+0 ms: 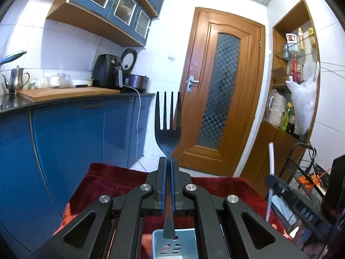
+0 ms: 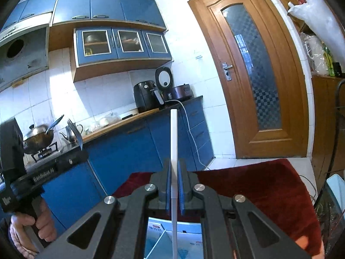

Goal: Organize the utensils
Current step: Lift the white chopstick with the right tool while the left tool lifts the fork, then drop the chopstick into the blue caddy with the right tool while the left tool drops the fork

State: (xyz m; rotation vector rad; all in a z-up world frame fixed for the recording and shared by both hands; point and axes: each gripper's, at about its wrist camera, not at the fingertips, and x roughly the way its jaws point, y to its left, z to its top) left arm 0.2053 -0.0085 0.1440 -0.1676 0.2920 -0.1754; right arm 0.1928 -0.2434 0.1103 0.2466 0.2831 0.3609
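Left wrist view: the left gripper [image 1: 168, 164] is clenched on a dark fork [image 1: 168, 129], tines up, its handle end directly over the slotted holder [image 1: 189, 240]. The right gripper [image 2: 175, 166] clamps a white stick [image 2: 174, 138] upright.

A home kitchen: blue cabinets [image 2: 120, 149], wok [image 2: 37, 139] (likely on a stove).

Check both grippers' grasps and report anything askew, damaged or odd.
Nothing stands out. The left gripper is shut on a dark fork, upright with straight tines. The right gripper is shut on a white stick-like utensil, also upright and centred. Neither item looks bent or slipping.
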